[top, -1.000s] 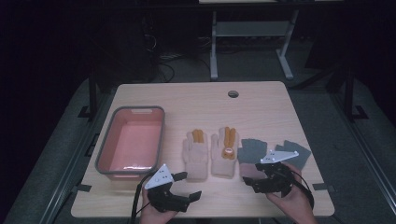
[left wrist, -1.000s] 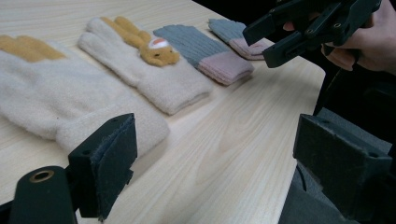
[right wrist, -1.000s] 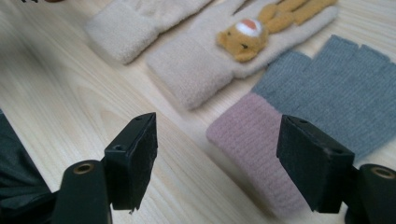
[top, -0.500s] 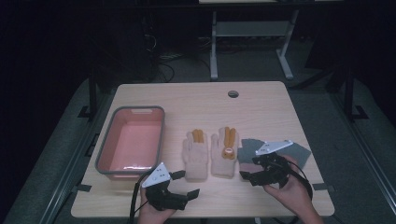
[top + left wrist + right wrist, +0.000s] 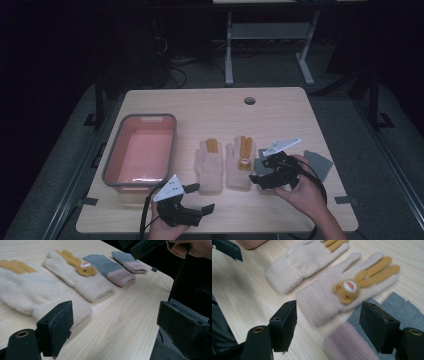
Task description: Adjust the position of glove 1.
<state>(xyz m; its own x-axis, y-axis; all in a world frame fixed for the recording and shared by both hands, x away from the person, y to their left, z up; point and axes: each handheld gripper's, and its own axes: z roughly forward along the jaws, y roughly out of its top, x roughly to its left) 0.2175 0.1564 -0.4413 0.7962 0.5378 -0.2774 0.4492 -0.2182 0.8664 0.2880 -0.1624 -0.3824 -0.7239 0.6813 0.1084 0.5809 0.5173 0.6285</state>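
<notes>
High view: pale wooden worktop carrying a grey-rimmed pink bin at left, empty as far as can be seen. Two cream gloves at centre, cuffs toward the near edge: plain-backed glove to the left, bear glove just right of it, both with orange middle fingers. Grey gloves at far right, partly hidden. Left gripper low at the near edge, jaws spread, holding nothing. Right gripper just right of the bear glove's cuff, jaws apart; hard to say in this dim light whether touching the fabric.

Left gripper view: jaws wide and empty above bare wood. Plain-backed glove's thick cuff close beside the left jaw, bear glove beyond, then two grey gloves with pink cuffs side by side toward the far right corner.

Right gripper view: jaws spread, nothing between them, hovering near the bear glove's cuff and a pink cuff of a grey glove.

Handling, as a judgement: soft, light, limp knit, likely to droop and fold once lifted; not fragile, not slippery. Best taken at the doubled ribbed cuff, thickest and nearest the jaws, pinching down through both layers rather than at the thin fingers.
</notes>
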